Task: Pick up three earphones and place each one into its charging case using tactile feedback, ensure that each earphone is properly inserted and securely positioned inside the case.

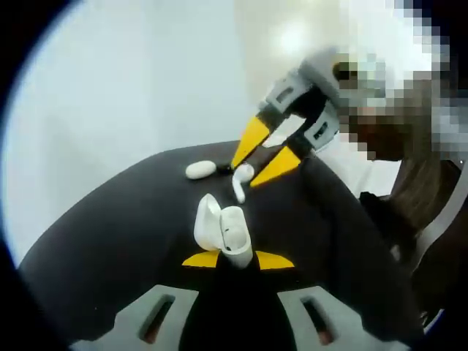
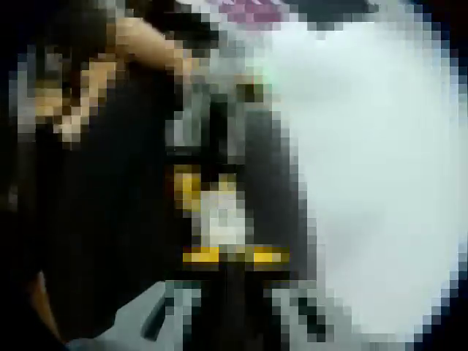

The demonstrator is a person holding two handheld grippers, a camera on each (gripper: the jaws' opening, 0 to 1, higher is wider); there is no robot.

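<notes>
The landmark is the open white charging case (image 1: 223, 232), standing on the dark worktop (image 1: 102, 234) in the left gripper view. Its lid is swung up on the left side, and the body sits between the yellow tips of the left gripper (image 1: 238, 259). The fingers (image 1: 201, 258) press against the base of the case from both sides, pinching it.

Beyond the case, toward the far edge of the worktop, a closed white case (image 1: 199, 170) lies on its side. Just right of that, a white earphone (image 1: 241, 179) hangs stem down, between the case and the far edge. The right gripper (image 1: 256, 157) comes in from the upper right, and its yellow fingers (image 1: 251, 139) close on the bud of the earphone, holding it above the worktop and apart from the open case.

The right gripper view is heavily pixelated. Yellow tips (image 2: 234, 256) sit low in the middle with a pale block above them, and the finger state cannot be told there.
</notes>
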